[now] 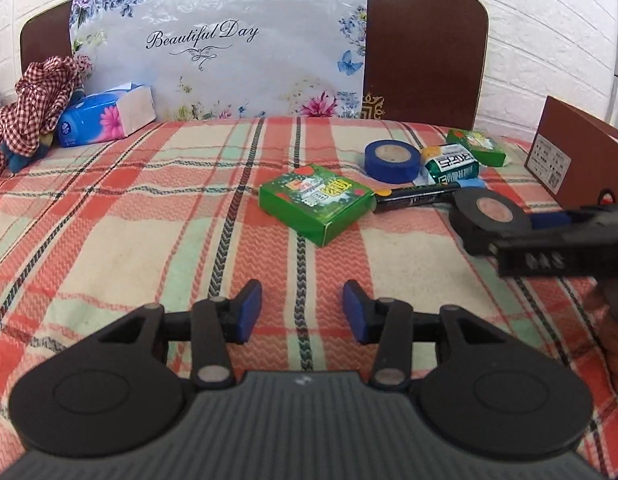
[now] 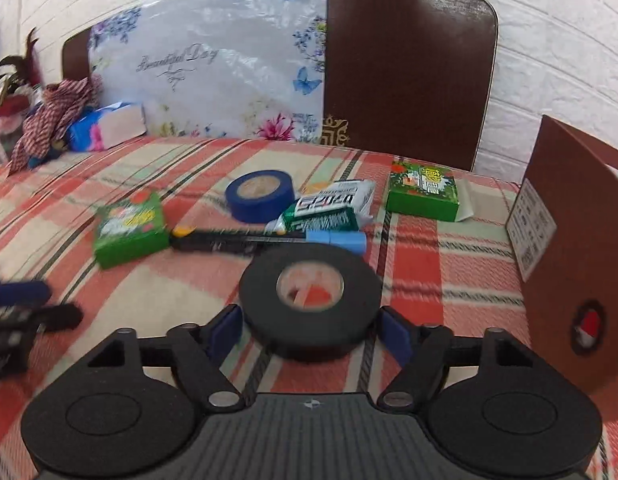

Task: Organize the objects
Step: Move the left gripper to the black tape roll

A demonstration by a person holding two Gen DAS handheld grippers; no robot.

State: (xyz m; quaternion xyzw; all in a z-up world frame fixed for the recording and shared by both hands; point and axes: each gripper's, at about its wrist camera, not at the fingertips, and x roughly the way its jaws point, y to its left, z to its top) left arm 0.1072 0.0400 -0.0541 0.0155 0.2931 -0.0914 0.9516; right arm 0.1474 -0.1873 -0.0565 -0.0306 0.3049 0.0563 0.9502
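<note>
Between the right hand-held gripper's [image 2: 311, 330] pads sits the black tape roll [image 2: 311, 298].

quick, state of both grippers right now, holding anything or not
Left gripper: open, nothing between its pads.
Right gripper: closed around the black tape roll, holding it.

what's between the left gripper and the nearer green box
Nothing: in the left wrist view only bare plaid bedcover lies between the open left gripper and the nearer green cardboard box.
</note>
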